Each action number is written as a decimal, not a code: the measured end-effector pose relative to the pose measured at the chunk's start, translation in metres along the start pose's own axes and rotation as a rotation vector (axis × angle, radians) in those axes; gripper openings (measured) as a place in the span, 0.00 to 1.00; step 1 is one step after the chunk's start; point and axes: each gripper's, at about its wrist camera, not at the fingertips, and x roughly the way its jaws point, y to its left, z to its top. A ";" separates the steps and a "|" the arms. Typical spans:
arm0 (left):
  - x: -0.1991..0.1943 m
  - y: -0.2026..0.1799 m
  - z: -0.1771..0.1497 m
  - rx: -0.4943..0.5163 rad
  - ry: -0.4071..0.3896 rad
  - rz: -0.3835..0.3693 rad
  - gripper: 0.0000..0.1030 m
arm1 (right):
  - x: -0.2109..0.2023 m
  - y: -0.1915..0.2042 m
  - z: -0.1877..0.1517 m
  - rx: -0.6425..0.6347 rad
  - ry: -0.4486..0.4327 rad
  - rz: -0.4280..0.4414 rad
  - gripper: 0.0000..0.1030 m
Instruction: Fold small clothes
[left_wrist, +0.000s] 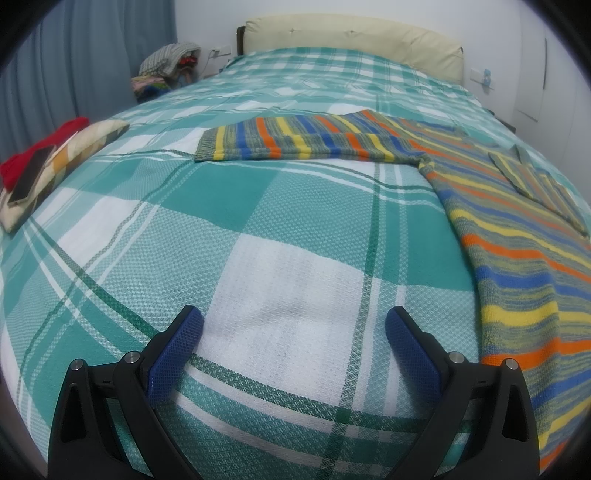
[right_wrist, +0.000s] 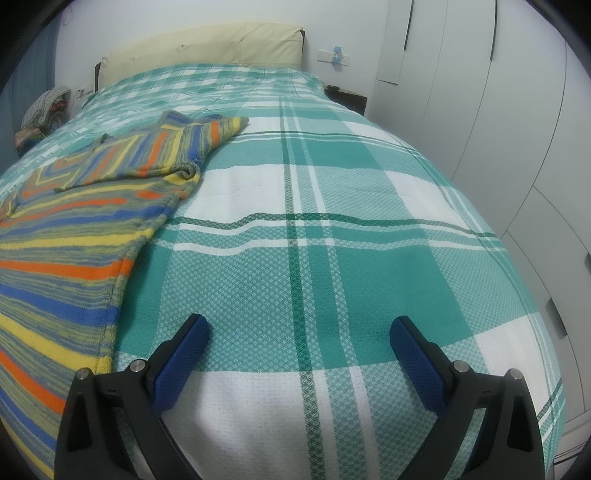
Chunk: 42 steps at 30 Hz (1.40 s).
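A bed covered with a teal, green and white checked woven bedspread (left_wrist: 229, 229) fills both views, its cream padded headboard (left_wrist: 351, 40) at the far end against a white wall. On the bedspread lies a knitted sweater striped in orange, yellow, blue and grey-green (left_wrist: 517, 236), spread flat across the middle of the bed; one sleeve stretches out sideways toward the bed's left edge, the other is folded back over the chest. At the left edge sits a cream checked cushion (left_wrist: 85, 144) with a red garment (left_wrist: 40, 155) and a dark flat phone (left_wrist: 31, 175) on it. The left gripper (left_wrist: 293, 330) hovers released over bare bedspread beside the sweater's hem, blue pads wide apart; the right gripper (right_wrist: 299, 334) likewise gapes, holding nothing, just beside the sweater's other side.
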 end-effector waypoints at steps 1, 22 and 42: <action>0.000 -0.001 0.000 0.000 0.000 0.000 0.97 | 0.000 0.000 0.000 -0.001 0.000 -0.001 0.95; 0.000 0.010 0.007 -0.016 0.073 -0.042 0.98 | 0.001 -0.001 0.000 -0.002 0.002 -0.002 0.95; 0.125 0.130 0.169 -0.200 0.264 -0.021 0.85 | -0.001 -0.004 0.000 -0.018 0.003 -0.024 0.96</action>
